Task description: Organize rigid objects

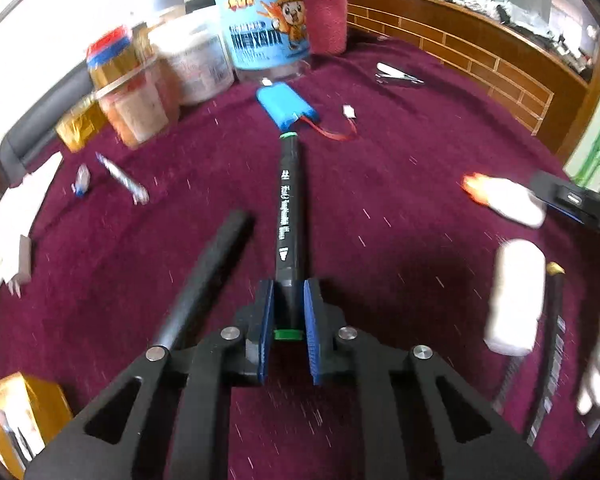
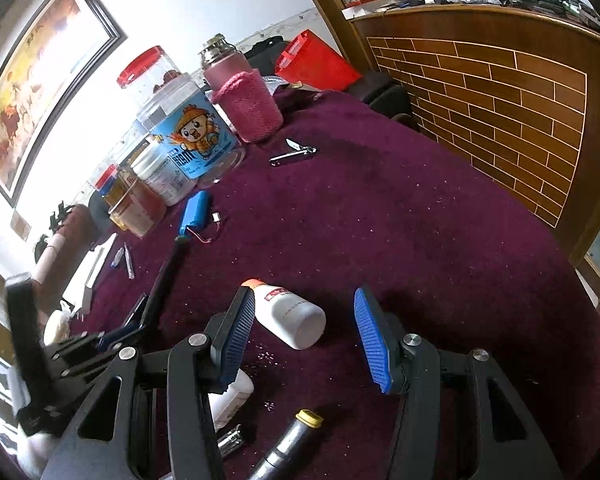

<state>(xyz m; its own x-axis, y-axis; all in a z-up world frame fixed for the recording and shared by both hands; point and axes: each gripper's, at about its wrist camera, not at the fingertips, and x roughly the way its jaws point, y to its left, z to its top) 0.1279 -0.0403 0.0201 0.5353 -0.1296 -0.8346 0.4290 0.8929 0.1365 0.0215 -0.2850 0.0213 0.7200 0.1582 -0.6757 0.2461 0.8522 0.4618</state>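
My left gripper (image 1: 289, 285) is shut on a black marker (image 1: 287, 200) with green ends, gripped near its rear end. The marker points away over the maroon cloth toward a blue battery pack (image 1: 286, 105). In the right wrist view the same marker (image 2: 165, 274) slants up from the left gripper (image 2: 138, 320) at the lower left. My right gripper (image 2: 304, 293) stands open above the cloth. A white bottle (image 2: 294, 316) with an orange cap lies on its side just beyond its left finger, untouched by the pads.
Jars, a blue-labelled tub (image 1: 266, 32) and a pink-sleeved flask (image 2: 246, 110) crowd the far left. A nail clipper (image 2: 294, 152), a black stick (image 1: 208, 280), a second white bottle (image 2: 232, 396) and a yellow-capped dark tube (image 2: 296, 428) lie about. A brick-patterned wooden wall (image 2: 500, 92) bounds the right.
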